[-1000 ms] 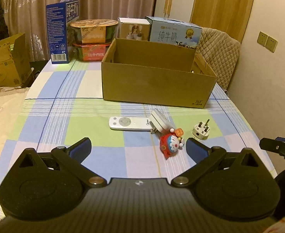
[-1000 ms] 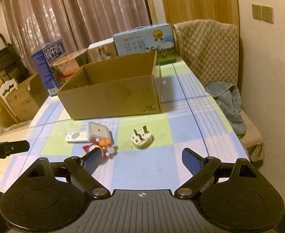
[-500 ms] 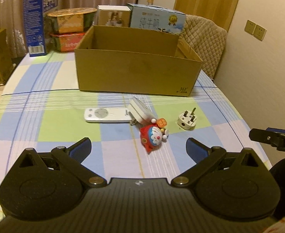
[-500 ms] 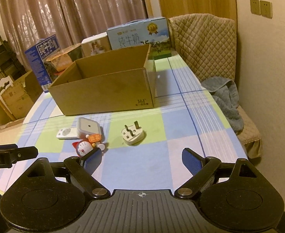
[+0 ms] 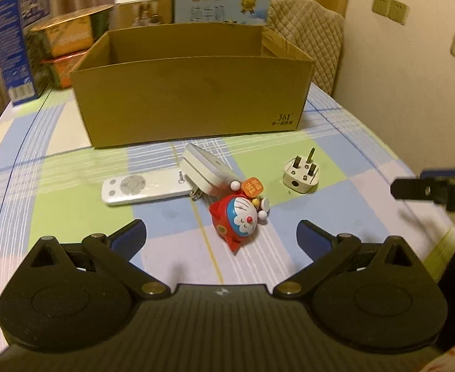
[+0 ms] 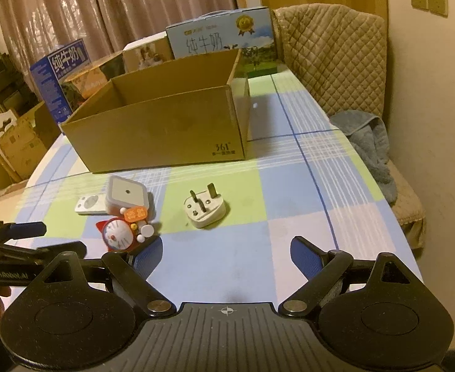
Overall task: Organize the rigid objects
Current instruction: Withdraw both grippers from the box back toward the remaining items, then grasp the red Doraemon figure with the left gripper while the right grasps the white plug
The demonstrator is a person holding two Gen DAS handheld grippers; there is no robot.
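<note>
Clutter is the hazard: the toy [image 5: 242, 220] lies on the desk [image 5: 72, 214] touching the adapter [image 5: 207, 170] and near the remote [image 5: 143, 187]. Left claw [image 5: 221, 237] and right claw [image 6: 225, 255] hover spread, empty — a careless pinch could knock neighbours before anything reaches the box [image 5: 193, 99].

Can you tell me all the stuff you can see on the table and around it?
cardboard box: 1, brown, open top, back middle of table
remote control: 1, white, in front of box
square adapter: 1, white, leaning by the remote's end
Doraemon toy: 1, red and blue, lying nearest the tools
wall plug: 1, white, prongs up, right of toy
milk cartons: 2, blue, behind box
food tubs: 2 stacked, orange, back left
tablecloth: 1, blue, green and white checks
chair: 1, quilted beige cover, blue towel on seat
left tool: 1, black with blue pads, open
right tool: 1, black with blue pads, open
</note>
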